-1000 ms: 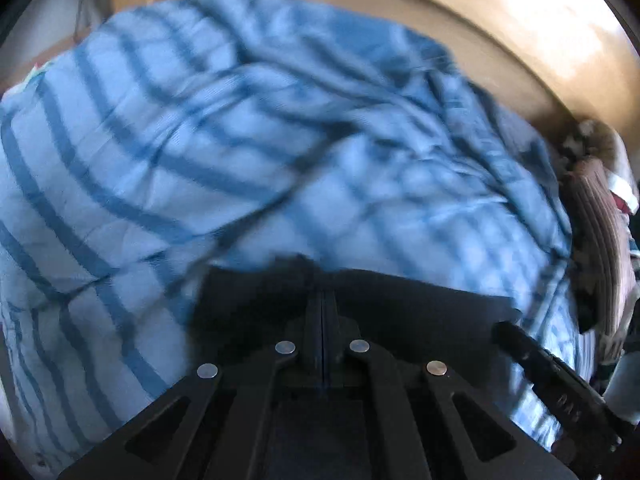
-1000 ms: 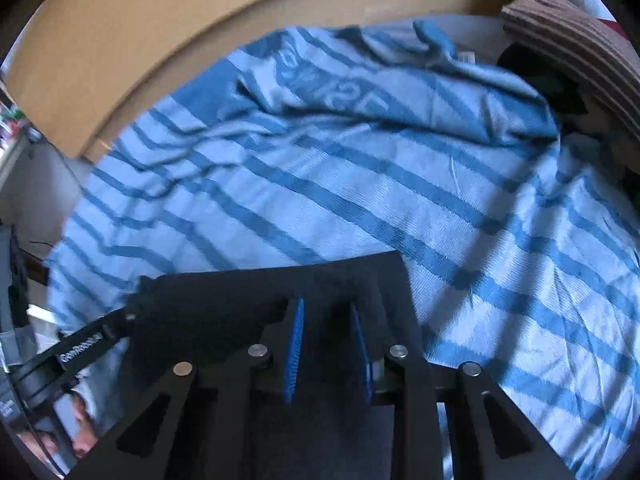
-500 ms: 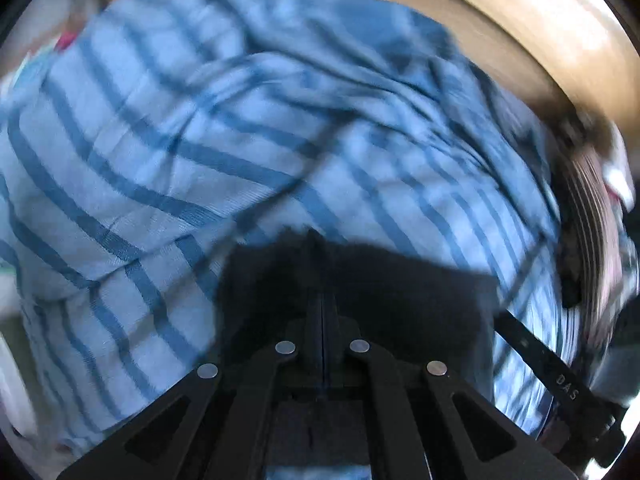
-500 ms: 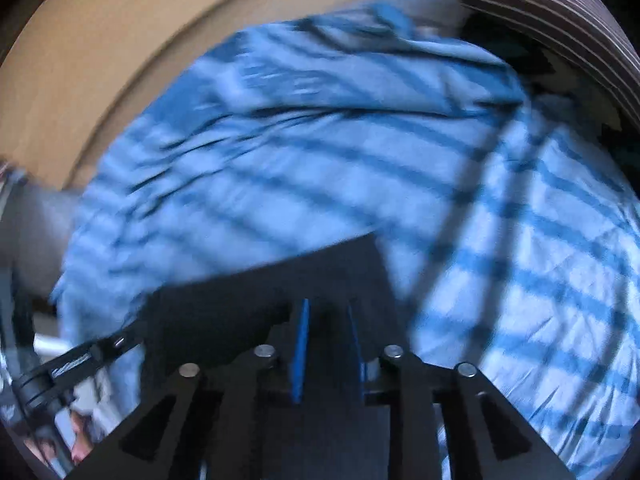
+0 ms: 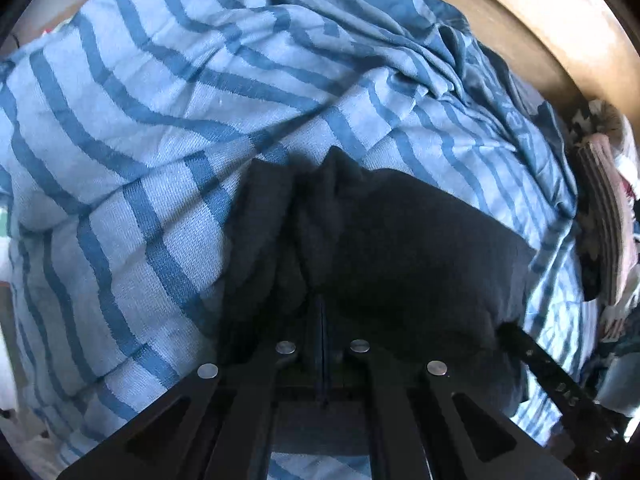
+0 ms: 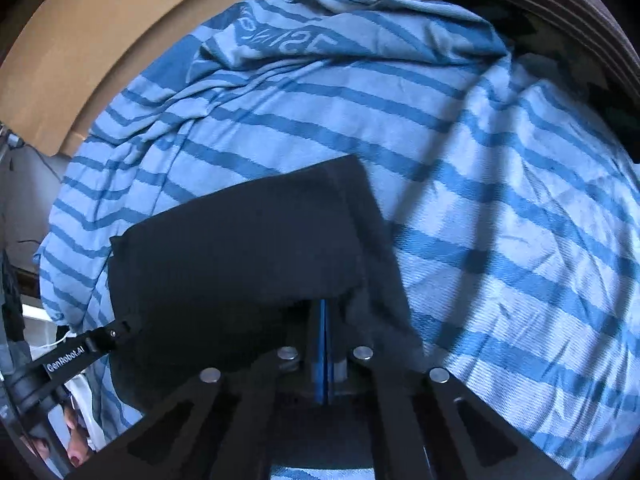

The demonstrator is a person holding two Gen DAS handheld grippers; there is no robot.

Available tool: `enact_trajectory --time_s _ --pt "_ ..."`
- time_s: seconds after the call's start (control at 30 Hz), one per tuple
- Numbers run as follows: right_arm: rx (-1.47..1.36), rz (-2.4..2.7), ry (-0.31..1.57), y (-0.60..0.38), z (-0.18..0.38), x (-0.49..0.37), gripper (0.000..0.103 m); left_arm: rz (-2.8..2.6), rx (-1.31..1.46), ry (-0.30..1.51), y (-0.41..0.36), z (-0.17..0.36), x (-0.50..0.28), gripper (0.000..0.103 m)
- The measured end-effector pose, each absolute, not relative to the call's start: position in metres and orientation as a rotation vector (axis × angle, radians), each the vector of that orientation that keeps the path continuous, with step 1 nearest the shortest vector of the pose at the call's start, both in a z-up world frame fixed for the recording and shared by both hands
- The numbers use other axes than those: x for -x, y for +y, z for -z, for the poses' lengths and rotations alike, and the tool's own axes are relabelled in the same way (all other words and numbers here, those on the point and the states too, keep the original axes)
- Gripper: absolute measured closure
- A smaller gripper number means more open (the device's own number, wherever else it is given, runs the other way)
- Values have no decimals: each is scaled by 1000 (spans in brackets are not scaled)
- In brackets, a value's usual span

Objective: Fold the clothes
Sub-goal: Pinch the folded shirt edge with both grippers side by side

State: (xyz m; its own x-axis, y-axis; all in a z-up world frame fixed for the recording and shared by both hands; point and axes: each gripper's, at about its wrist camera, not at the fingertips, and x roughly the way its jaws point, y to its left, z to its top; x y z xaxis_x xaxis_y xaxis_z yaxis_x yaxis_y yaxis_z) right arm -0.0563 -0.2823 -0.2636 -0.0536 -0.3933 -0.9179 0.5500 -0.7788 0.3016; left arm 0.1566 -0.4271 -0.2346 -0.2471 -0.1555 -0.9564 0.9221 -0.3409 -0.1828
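Black cloth [image 5: 400, 248] is the thing I am folding, a dark garment lying on top of a blue striped blanket [image 5: 140, 128] that covers the bed. The garment sits at the near edge of the bed, right under both of my tools.

My left hand-held gripper [image 5: 322, 320] points down at it. Its two fingers are pressed together with only a thin line between them. The black cloth is bunched up in soft folds right at the tips, so it looks pinched there, but the tips are hidden in the dark cloth.

My right hand-held gripper [image 6: 323, 320] points down too. Its jaws have just been closing, and now the blue pads [image 6: 320, 344] sit flat against each other. The edge of the black cloth [image 6: 240, 248] hangs over the tips, so it seems caught between them. In the right wrist view the garment is a flat dark shape with one straight corner reaching toward the middle of the bed.

The blanket is wrinkled at the far edge of the bed, and I can see pale letters [image 6: 288, 40] woven into it there. A brown wooden board [image 6: 100, 32] curves along the far side. A striped pink and brown thing [image 5: 608, 216] lies at the right edge of the bed. The other tool's black arm [image 6: 68, 360] shows in the low left corner of the right wrist view, with painted fingernails [image 6: 76, 456] under it.
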Motion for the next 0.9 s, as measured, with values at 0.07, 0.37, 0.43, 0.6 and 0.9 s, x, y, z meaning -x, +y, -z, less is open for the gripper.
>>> enact_trajectory --time_s 0.07,0.37,0.43,0.6,0.9 --pt "-1556 1891 193 -287 251 47 90 1733 -1167 1039 -418 219 -153 101" --pt "-1489 1702 205 -312 239 6 91 1810 -1150 1111 -394 220 -158 101" --pt "-1508 1697 191 -312 250 8 94 1781 -1143 1161 -398 234 -166 101" --pt "-1530 1697 157 -309 258 11 98 1761 -1081 1289 -408 248 -176 101" --pt "-1506 1770 275 -301 230 -8 91 1713 -1116 1243 -390 214 -187 101"
